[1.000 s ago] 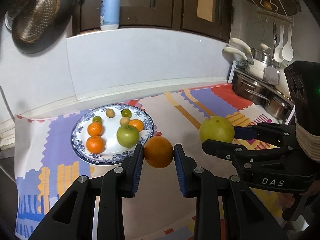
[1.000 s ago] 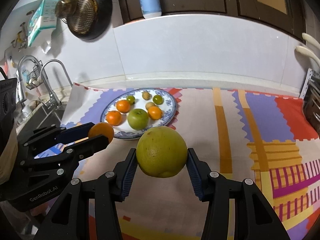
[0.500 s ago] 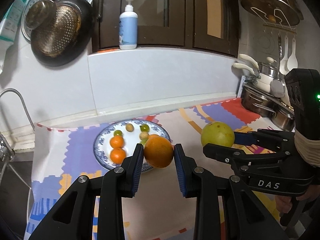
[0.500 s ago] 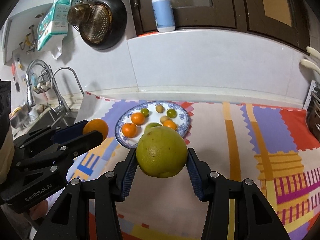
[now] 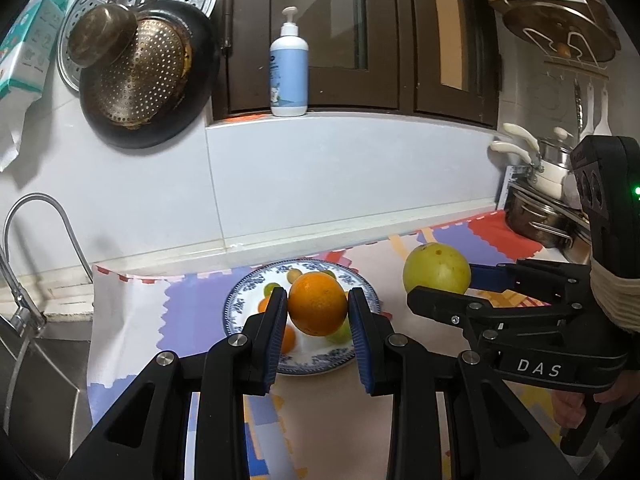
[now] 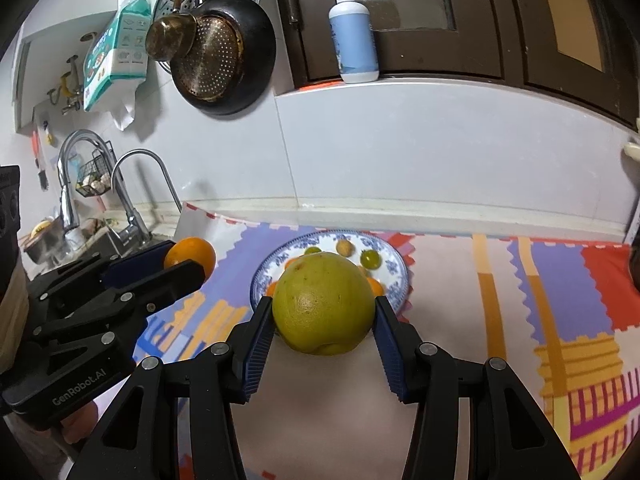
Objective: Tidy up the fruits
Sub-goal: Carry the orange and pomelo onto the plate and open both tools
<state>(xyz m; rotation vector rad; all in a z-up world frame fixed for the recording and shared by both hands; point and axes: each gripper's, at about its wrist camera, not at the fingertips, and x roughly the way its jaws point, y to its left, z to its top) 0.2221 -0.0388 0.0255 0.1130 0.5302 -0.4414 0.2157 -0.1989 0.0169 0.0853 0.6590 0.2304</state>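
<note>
My left gripper (image 5: 318, 312) is shut on an orange (image 5: 318, 309) and holds it in the air in front of the blue-and-white plate (image 5: 362, 286). My right gripper (image 6: 324, 316) is shut on a large yellow-green fruit (image 6: 323, 308), also raised above the counter. The plate (image 6: 394, 270) holds several small fruits, partly hidden behind the held fruits. The right gripper with its fruit (image 5: 436, 268) shows at the right of the left wrist view. The left gripper with its orange (image 6: 191, 256) shows at the left of the right wrist view.
A colourful patterned mat (image 6: 560, 280) covers the counter. A sink with taps (image 6: 132, 200) lies to the left. Pots (image 5: 540, 216) stand at the right. A soap bottle (image 5: 289, 76) stands on the ledge and pans (image 5: 148, 76) hang on the wall.
Both grippers have risen and drawn back from the plate with their fruits still held. The plate looks smaller and lower, and more of the wall shows.
</note>
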